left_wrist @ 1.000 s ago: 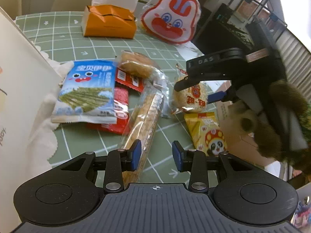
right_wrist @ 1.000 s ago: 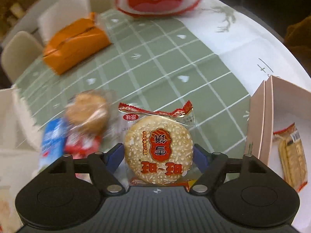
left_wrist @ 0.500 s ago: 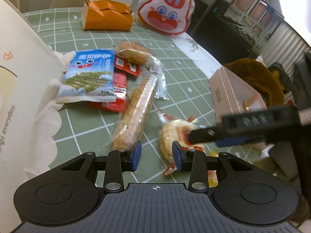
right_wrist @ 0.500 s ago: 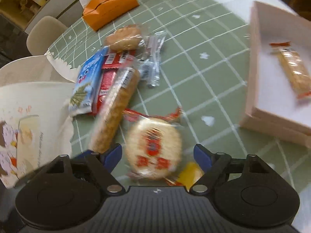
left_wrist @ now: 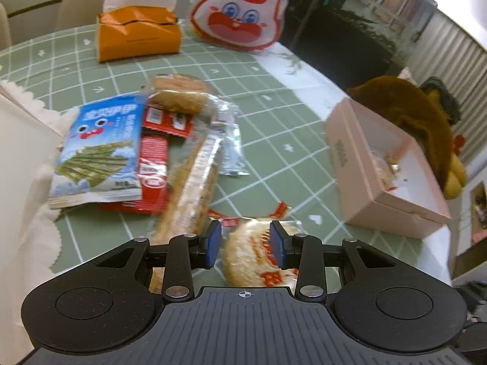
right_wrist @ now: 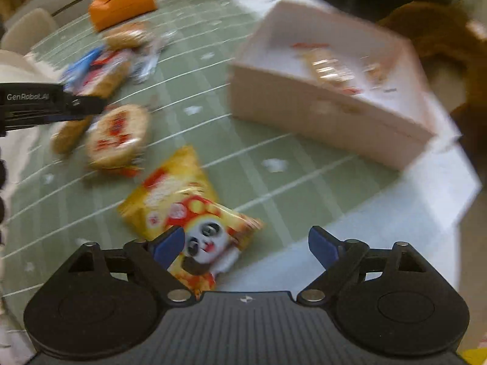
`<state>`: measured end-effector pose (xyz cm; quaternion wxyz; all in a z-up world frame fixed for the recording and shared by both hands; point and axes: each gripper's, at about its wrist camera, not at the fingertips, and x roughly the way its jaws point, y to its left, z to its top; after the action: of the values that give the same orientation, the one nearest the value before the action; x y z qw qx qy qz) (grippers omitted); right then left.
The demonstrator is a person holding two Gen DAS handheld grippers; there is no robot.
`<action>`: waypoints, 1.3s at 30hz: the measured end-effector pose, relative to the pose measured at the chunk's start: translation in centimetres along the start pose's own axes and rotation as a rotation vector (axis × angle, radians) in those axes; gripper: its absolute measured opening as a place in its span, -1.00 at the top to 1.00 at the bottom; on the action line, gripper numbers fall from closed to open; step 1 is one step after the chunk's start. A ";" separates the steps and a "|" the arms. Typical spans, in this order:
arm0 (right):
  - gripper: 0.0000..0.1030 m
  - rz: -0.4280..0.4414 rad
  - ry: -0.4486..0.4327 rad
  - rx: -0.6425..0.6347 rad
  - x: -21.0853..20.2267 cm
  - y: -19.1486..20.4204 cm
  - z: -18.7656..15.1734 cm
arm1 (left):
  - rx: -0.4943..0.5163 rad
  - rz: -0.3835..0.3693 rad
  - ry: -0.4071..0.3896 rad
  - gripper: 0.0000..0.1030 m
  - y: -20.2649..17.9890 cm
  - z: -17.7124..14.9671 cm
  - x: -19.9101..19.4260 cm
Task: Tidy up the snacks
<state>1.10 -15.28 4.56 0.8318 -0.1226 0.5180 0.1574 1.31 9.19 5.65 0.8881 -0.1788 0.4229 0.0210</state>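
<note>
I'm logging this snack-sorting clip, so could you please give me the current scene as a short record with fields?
left gripper: open, jaws either side of the round rice cracker
right gripper: open, empty, above the yellow panda packet
pink box: open, wrapped snacks inside
snack pile: blue seaweed packet, long cracker sleeve
surface: green grid tablecloth

My green checked table (left_wrist: 274, 127) is carrying a pink box (left_wrist: 359, 176), an orange tissue pack (left_wrist: 137, 35), a rice cracker (right_wrist: 117, 137), a yellow panda packet (right_wrist: 182, 210)

Two grippers — left (left_wrist: 245, 240), right (right_wrist: 246, 245); one pink box (left_wrist: 350, 164); one tissue box (left_wrist: 138, 35) — one round rice cracker (left_wrist: 258, 255).
</note>
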 end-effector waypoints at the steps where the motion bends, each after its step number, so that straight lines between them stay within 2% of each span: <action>1: -0.72 -0.031 -0.015 0.010 -0.2 -0.5 -0.2 | -0.005 0.005 0.001 0.24 0.0 0.0 0.1; 3: -0.72 -0.046 -0.017 0.049 -0.2 -1.6 -0.4 | 0.001 0.005 0.018 0.24 -0.1 -0.2 0.4; 7: -0.72 -0.001 0.008 0.165 0.1 -3.3 -0.9 | 0.065 -0.016 0.056 0.21 -1.1 -0.7 1.7; 10: -0.72 0.016 -0.004 0.187 -0.3 -3.2 -1.3 | 0.183 -0.083 0.065 0.19 -2.7 -1.1 2.3; 12: -0.72 0.038 -0.019 0.168 -0.7 -2.6 -1.4 | 0.216 -0.124 0.074 0.19 -3.3 -1.3 2.2; 16: -0.72 0.083 -0.066 0.104 -1.7 -0.8 -0.8 | 0.159 -0.102 0.045 0.20 -2.7 -1.2 1.3; 20: -0.73 0.127 -0.046 0.042 -1.0 1.1 -0.1 | 0.052 -0.074 0.044 0.20 -0.8 -1.1 0.5; 24: -0.73 0.085 -0.007 -0.009 0.6 2.3 0.3 | 0.027 -0.078 0.065 0.20 -0.1 -1.5 0.6; 27: -0.73 0.037 0.003 -0.005 1.3 1.5 0.1 | 0.018 -0.090 0.077 0.20 0.0 -1.9 0.7; 33: -0.74 -0.170 -0.009 0.059 1.8 -2.3 -0.8 | -0.003 -0.113 0.091 0.21 -0.2 -2.0 1.7; 36: -0.74 -0.171 0.001 0.119 1.3 -4.3 -0.9 | -0.010 -0.155 0.100 0.21 -0.5 -2.0 2.1; 39: -0.74 -0.093 -0.049 0.196 -0.3 -5.5 -0.9 | 0.027 -0.182 0.113 0.19 -1.5 -2.1 2.5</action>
<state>2.36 -20.72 4.71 0.8587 -0.0605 0.5041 0.0701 1.63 6.83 2.98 0.8634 -0.2052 0.4547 -0.0757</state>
